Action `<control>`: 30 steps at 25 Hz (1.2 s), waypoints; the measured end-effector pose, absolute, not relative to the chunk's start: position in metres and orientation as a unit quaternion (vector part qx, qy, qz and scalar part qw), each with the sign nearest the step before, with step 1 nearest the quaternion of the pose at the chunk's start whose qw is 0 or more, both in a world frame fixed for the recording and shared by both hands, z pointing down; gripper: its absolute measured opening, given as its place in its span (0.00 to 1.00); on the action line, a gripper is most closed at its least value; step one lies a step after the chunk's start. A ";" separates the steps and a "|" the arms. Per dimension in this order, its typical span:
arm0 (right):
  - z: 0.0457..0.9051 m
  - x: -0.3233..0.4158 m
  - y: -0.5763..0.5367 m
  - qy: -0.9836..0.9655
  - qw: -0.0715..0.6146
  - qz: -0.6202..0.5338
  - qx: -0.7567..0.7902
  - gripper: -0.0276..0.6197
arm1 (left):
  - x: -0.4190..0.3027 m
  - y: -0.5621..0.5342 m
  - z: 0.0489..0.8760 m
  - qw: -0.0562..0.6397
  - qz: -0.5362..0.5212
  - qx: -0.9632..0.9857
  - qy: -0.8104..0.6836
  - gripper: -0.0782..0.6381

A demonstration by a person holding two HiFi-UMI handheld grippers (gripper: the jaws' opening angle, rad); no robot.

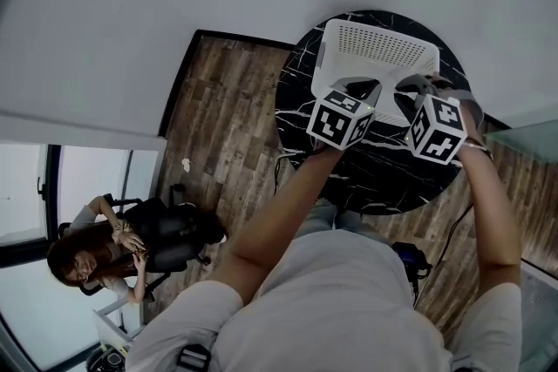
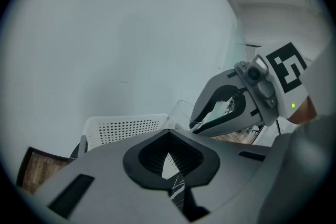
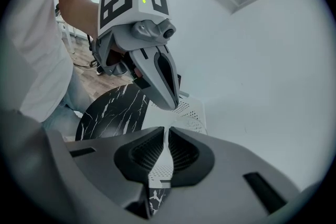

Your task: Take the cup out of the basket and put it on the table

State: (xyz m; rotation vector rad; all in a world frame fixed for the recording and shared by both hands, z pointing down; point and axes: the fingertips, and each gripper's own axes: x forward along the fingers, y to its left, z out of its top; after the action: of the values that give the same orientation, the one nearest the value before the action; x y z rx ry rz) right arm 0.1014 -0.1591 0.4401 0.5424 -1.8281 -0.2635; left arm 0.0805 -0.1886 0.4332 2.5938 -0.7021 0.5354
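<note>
Cup (image 2: 182, 113), seemingly clear glass: likely light, slick, fragile (pinch its wall); your left gripper (image 2: 168, 139) fingers slightly apart, right gripper (image 3: 166, 136) fingers together.

Quick count: 1 white basket (image 1: 384, 48), 1 clear cup (image 2: 182, 111), 1 black marble table (image 1: 392, 179), 2 grippers (left gripper (image 2: 170, 148), right gripper (image 3: 167, 136)), 1 seated person (image 1: 113, 244).

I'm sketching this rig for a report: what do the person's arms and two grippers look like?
The left gripper and right gripper are light grey with black ribbed pads. Each carries a white cube of black square markers with a green light. The arms are bare below short pale sleeves.
</note>
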 end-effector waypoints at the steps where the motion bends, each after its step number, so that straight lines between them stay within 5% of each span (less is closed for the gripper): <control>1: 0.438 0.106 -0.156 -0.778 0.573 -0.110 0.235 0.08 | 0.085 -0.186 0.432 0.198 0.192 0.929 -0.247 0.11; 30: 0.434 0.268 -0.030 -0.712 0.604 -0.010 0.357 0.08 | 0.260 -0.066 0.429 0.166 0.211 0.961 -0.069 0.11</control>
State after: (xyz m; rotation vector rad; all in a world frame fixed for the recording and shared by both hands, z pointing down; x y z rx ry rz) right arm 0.2680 -0.0304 0.4336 0.8267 -1.6479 -0.0241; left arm 0.2598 -0.0656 0.4292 2.7369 -0.1951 0.6001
